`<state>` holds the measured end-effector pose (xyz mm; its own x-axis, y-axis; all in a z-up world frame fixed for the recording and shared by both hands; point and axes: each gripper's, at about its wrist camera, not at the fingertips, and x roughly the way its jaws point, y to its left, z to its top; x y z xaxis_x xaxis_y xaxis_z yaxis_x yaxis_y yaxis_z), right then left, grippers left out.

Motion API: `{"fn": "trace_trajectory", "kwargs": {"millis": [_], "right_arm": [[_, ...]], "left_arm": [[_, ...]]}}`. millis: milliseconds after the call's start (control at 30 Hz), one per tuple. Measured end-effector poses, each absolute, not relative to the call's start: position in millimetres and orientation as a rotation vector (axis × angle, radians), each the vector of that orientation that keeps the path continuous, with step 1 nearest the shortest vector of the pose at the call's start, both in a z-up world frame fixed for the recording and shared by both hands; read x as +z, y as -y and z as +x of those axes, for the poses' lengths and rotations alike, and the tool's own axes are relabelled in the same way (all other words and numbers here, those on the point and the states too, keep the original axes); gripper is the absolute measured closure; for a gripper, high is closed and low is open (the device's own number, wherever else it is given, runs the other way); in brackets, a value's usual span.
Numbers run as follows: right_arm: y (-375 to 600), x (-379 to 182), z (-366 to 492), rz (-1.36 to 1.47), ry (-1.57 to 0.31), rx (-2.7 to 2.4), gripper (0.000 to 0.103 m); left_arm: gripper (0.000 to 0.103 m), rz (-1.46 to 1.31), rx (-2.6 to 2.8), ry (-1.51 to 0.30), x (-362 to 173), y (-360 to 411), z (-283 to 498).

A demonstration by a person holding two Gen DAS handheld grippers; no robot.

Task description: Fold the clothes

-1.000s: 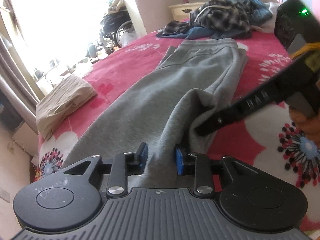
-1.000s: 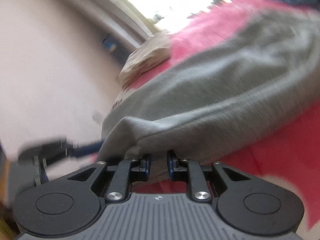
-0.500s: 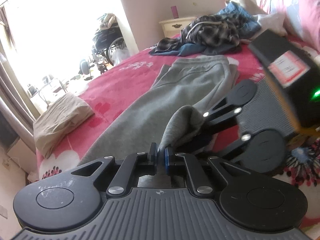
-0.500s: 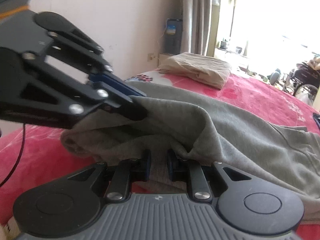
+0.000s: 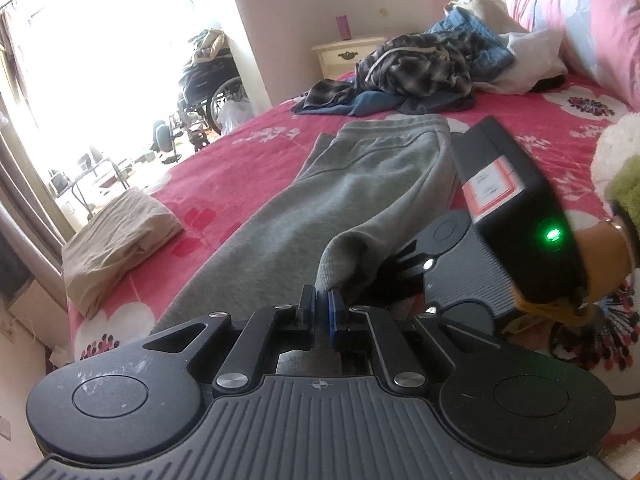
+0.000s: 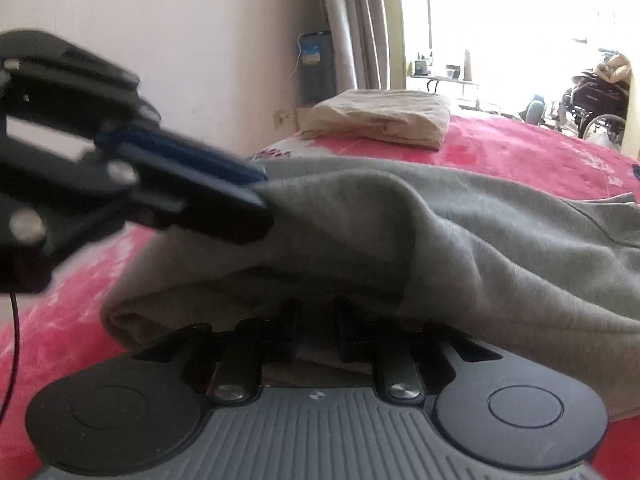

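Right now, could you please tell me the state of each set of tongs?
Left tongs: closed on the hem of the grey sweatpants.
Right tongs: fabric draped over the tips; cannot tell if closed on the sweatpants.

Bedroom interior, daylit from a large window.

A bed with a red floral bedspread [image 5: 248,168] fills most of both views. A cream nightstand [image 5: 344,54] stands against the pale wall [image 5: 288,12] at the far side, with a pink cup [image 5: 344,28] on top. The bright window [image 5: 100,60] is overexposed; a curtain [image 6: 360,24] hangs beside it. A wheelchair [image 5: 212,88] stands near the window. A pink floral pillow [image 5: 580,16] lies at the head of the bed. A dark panel [image 6: 318,66] is against the wall beside the curtain.
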<state>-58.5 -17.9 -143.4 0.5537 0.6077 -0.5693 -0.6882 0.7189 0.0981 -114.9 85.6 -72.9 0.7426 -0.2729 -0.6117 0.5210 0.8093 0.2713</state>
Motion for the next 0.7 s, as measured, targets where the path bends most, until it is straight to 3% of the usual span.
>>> {"fn": "trace_trajectory", "kwargs": {"millis": [267, 700], "right_arm": [[36, -121, -91, -0.233, -0.511, 0.838, 0.083], [2, -142, -95, -0.355, -0.462, 0.834, 0.083]], "left_arm": [[0.097, 0.417, -0.449, -0.591, -67, -96, -111], [0.098, 0.378, -0.452, -0.597, -73, -95, -114]]}}
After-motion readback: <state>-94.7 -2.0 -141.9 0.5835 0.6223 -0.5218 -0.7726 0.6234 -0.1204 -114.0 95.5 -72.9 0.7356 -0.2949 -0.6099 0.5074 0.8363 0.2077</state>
